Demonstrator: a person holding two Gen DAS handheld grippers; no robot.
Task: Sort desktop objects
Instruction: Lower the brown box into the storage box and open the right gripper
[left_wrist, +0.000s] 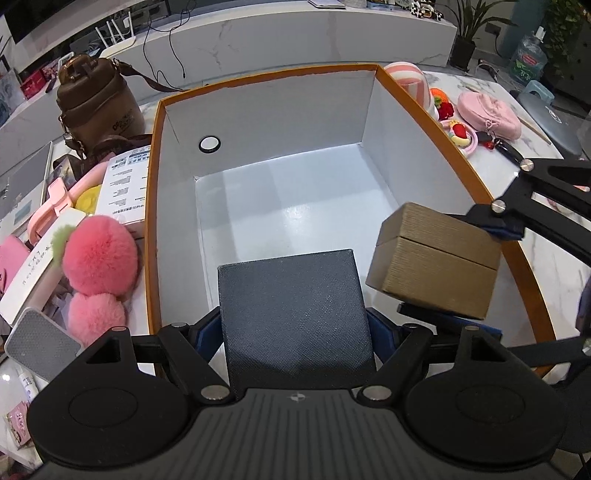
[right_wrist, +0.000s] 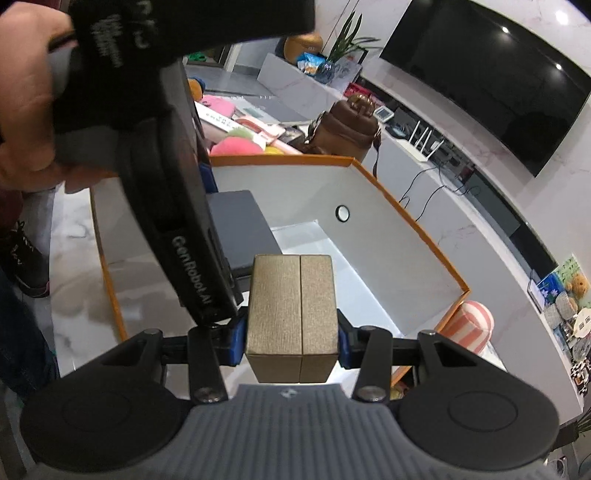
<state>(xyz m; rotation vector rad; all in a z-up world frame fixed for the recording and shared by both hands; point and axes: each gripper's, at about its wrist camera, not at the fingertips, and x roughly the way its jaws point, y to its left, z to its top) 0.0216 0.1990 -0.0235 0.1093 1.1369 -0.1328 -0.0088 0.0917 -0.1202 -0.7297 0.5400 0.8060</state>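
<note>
My left gripper (left_wrist: 295, 328) is shut on a dark grey box (left_wrist: 293, 317) and holds it over the near end of a large orange-rimmed carton (left_wrist: 151, 206) with a white inside. My right gripper (right_wrist: 291, 341) is shut on a gold-brown box (right_wrist: 291, 317), held over the carton's right side beside the grey box. In the left wrist view the gold box (left_wrist: 436, 258) and the right gripper (left_wrist: 465, 266) come in from the right. In the right wrist view the grey box (right_wrist: 240, 229) and the carton (right_wrist: 417, 229) lie ahead, the left gripper body partly hiding them.
Left of the carton lie pink pompoms (left_wrist: 98, 258), a white booklet (left_wrist: 125, 184), a brown bag (left_wrist: 96, 99) and pink cases. Right of it are a striped pink roll (left_wrist: 410, 81), a pink pouch (left_wrist: 487, 114) and small toys (left_wrist: 458, 133) on the marble table.
</note>
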